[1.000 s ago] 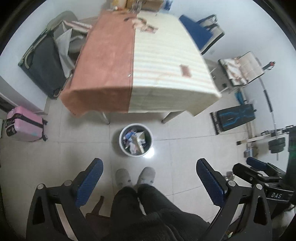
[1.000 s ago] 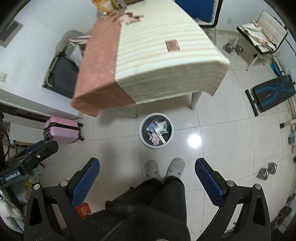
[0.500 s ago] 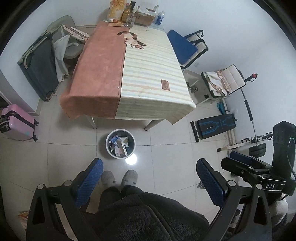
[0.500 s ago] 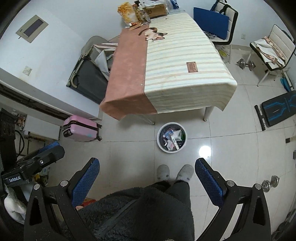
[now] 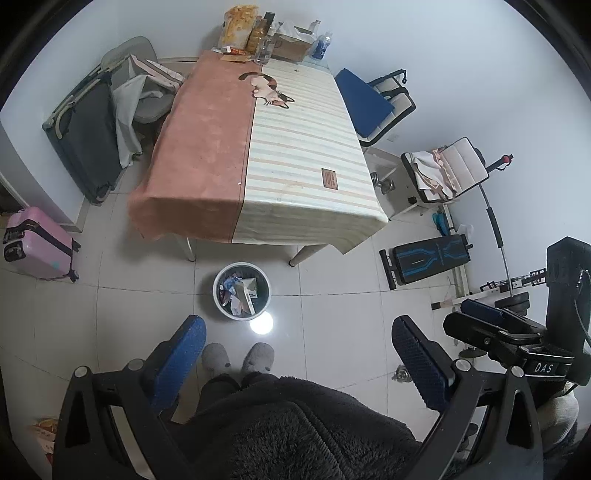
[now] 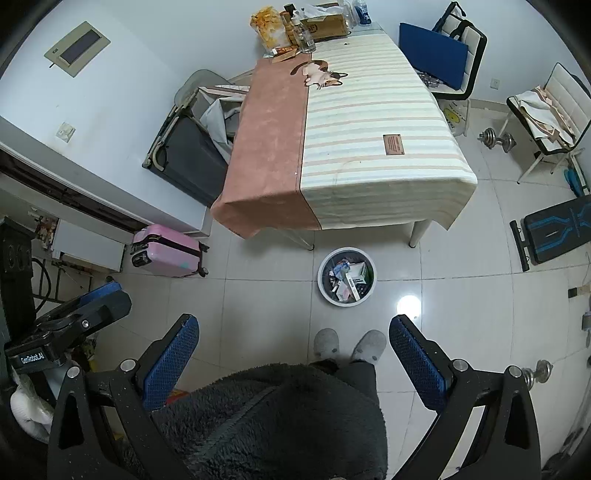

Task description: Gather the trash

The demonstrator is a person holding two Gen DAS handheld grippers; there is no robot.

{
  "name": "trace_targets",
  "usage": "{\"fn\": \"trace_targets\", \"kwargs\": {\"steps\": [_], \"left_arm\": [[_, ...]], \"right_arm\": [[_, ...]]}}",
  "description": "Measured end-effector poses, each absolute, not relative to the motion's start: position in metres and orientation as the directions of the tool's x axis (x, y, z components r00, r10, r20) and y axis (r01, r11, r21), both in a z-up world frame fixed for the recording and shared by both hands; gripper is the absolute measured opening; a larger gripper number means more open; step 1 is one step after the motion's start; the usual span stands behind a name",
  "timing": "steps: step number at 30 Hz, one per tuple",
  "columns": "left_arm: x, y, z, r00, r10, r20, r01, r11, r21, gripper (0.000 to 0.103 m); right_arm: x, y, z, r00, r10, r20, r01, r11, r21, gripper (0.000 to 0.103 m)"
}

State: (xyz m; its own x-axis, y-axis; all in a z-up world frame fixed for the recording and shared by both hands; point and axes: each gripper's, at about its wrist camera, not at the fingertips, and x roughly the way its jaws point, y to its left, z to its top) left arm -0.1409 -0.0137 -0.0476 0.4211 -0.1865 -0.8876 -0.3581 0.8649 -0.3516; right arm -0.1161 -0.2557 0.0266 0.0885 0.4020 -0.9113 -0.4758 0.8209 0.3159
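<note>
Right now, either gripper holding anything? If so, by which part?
Nothing held. The left gripper and the right gripper both stand open with empty gaps. Trash sits in the bin on the floor.

Round grey trash bin [image 5: 242, 291], upright on the floor, holds wrappers.

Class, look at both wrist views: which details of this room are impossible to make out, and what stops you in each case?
- Trash in the bin: too small to identify, both views.
- Items at the table's far end: small and warped by the fisheye.
- Floor beneath the table: hidden by the tablecloth.
- Person's upper body: cut off by the bottom edge behind the dark fleece.
</note>
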Motion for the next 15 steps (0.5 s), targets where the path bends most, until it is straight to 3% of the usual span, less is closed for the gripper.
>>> {"fn": "trace_targets", "kwargs": {"steps": [15], "left_arm": [[-0.1427,-0.0176,-0.0437,0.432,-0.193,-0.881,-0.343,0.868,-0.358,0.103]], "right_arm": [[-0.1169,-0.2543,0.0288,0.091,0.398,-0.913,-0.478,0.821,0.311,0.103]]}}
